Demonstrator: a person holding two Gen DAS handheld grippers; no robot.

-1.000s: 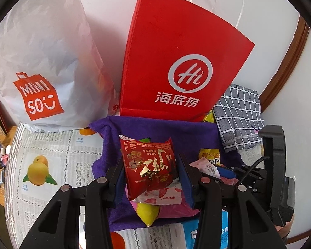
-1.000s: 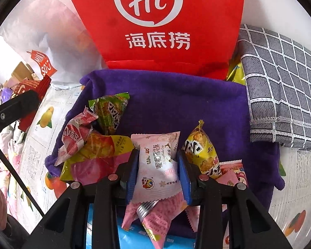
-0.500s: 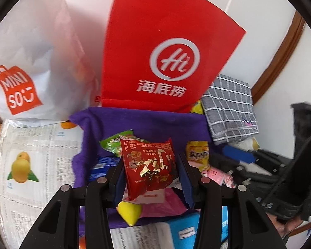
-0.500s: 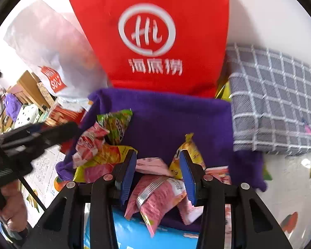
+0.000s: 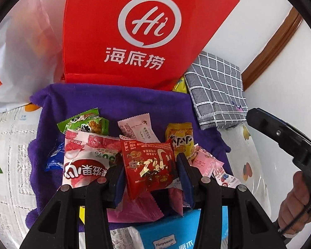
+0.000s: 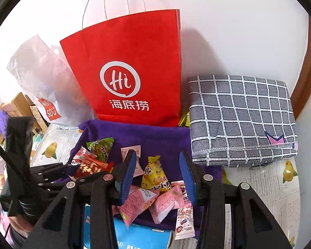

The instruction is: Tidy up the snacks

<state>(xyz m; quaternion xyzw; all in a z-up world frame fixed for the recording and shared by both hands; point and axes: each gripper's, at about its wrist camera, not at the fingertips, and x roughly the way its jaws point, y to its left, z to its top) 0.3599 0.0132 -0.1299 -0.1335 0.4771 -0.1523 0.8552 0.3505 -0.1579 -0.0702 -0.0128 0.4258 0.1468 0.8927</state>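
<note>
Snacks lie heaped on a purple cloth (image 5: pixel 114 101) spread over the worktop (image 5: pixel 8 145), whose cover is printed with fruit. In the left wrist view the left gripper (image 5: pixel 150 178) is clamped on a red packet (image 5: pixel 149 166) with gold lettering, both blue pads pressing its sides, the packet held above the pile. At 10 o'clock from it lies a white-and-red pouch (image 5: pixel 87 161), with a green packet (image 5: pixel 87 122) beyond that. A white sachet (image 5: pixel 137 129) lies at 12 o'clock and a yellow packet (image 5: pixel 179 139) at 1 o'clock. Pink wrappers (image 5: pixel 207 161) lie at 3 o'clock, just beside the right pad. A blue box (image 5: pixel 172 232) sits at 6 o'clock, at the cloth's near edge.

In the right wrist view the right gripper (image 6: pixel 157 172) stands partly open with nothing between its pads; its jaws have just been opening. It hangs above the yellow packet (image 6: pixel 154 174) and the pink wrappers (image 6: pixel 155 201). At 12 o'clock a red paper bag (image 6: pixel 130 62) stands upright against the wall, touching the cloth's far edge. A white plastic bag (image 6: pixel 41 83) stands at 10 o'clock, and a folded grey checked cloth (image 6: pixel 242 116) lies at 2 o'clock.
</note>
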